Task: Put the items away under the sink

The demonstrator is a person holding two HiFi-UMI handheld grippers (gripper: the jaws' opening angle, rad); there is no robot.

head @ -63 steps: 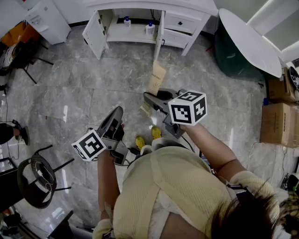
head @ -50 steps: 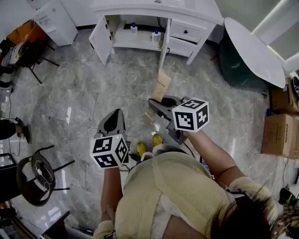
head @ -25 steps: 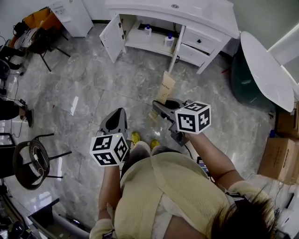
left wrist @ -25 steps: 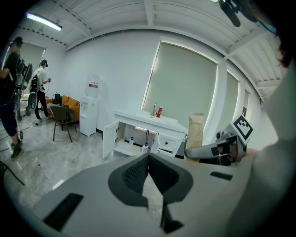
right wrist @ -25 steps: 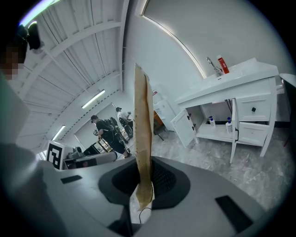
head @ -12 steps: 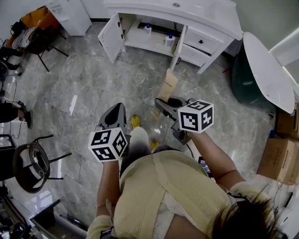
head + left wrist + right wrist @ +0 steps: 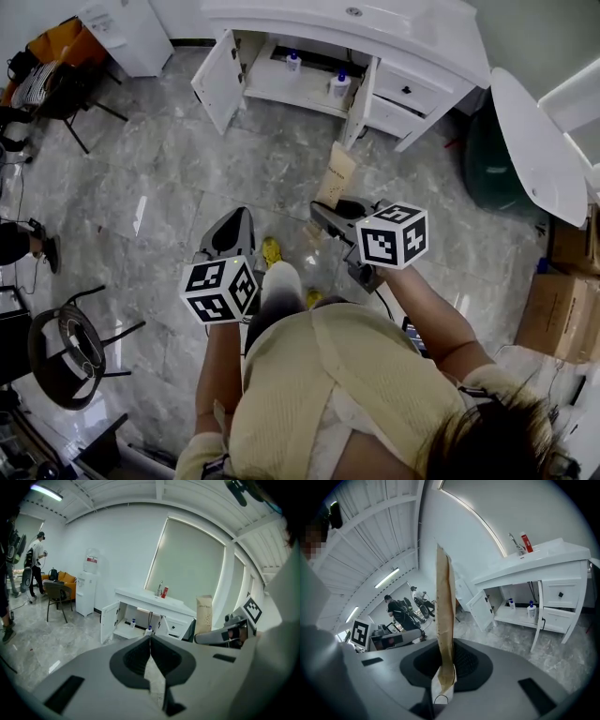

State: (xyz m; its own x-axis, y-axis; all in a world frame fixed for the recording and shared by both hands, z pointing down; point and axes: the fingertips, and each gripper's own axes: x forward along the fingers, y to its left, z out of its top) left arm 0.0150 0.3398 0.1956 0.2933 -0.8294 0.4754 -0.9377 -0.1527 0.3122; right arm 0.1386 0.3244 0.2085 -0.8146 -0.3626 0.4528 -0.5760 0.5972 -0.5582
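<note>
Brown paper bag (image 7: 444, 611) stands upright in the right tongs (image 7: 442, 677), which are clamped on its bottom edge. In the head view it points toward 12 o'clock, above the grey marble floor (image 7: 169, 178). The left tongs (image 7: 150, 641), at 9 o'clock of the right tongs, are pressed together with nothing between them. Well beyond both, at 12 o'clock, the white sink cabinet (image 7: 403, 28) has its left door (image 7: 214, 67) swung open, with 2 bottles (image 7: 293, 62) on the shelf (image 7: 267, 82) inside. A chair (image 7: 70, 342) sits at 8 o'clock.
</note>
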